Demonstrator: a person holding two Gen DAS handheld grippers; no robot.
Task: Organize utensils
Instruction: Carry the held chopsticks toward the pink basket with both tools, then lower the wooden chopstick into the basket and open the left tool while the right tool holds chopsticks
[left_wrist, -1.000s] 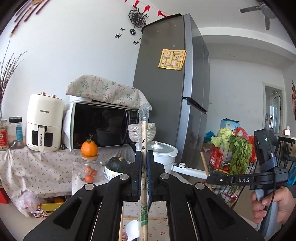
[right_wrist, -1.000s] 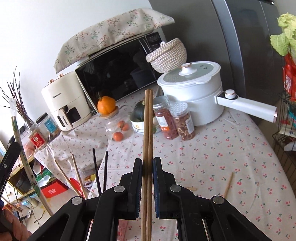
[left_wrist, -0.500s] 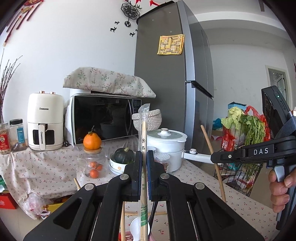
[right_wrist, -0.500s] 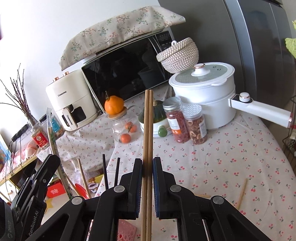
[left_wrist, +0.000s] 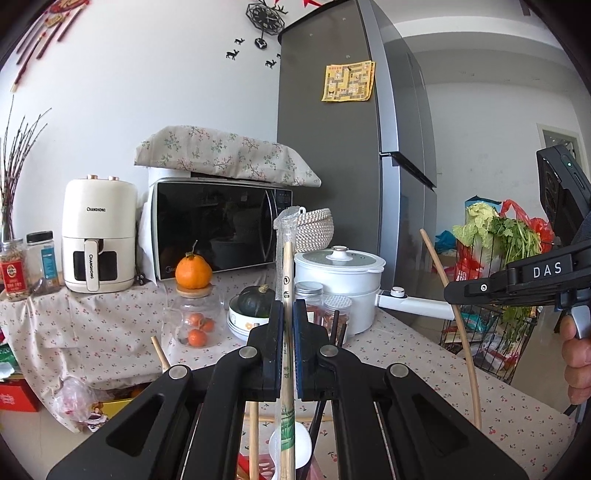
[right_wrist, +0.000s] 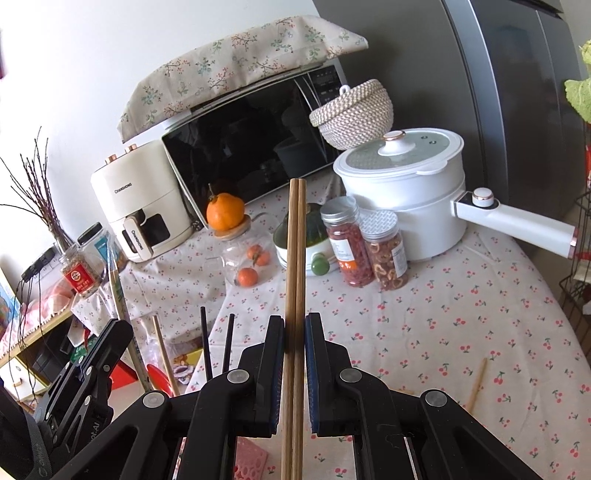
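Left gripper (left_wrist: 288, 314) clamped on wrapped chopsticks (left_wrist: 286, 273), upright between jaws. Right gripper (right_wrist: 294, 325) clamped on bare wooden chopstick pair (right_wrist: 296, 258). Below and left of right jaws: black chopsticks (right_wrist: 205, 347), wooden stick (right_wrist: 162, 354) standing together. Right of right jaws, loose stick (right_wrist: 478, 380) on tablecloth (right_wrist: 461, 314). Judgement: sorting midway; both held sets unplaced, stray stick left.

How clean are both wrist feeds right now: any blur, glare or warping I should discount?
Left wrist view: sharp, but fisheye bends the fridge and darkens the corners; the microwave door mirrors the room. Right wrist view: sharp, the wall at upper left is washed out, and the bare chopsticks stay crisp.
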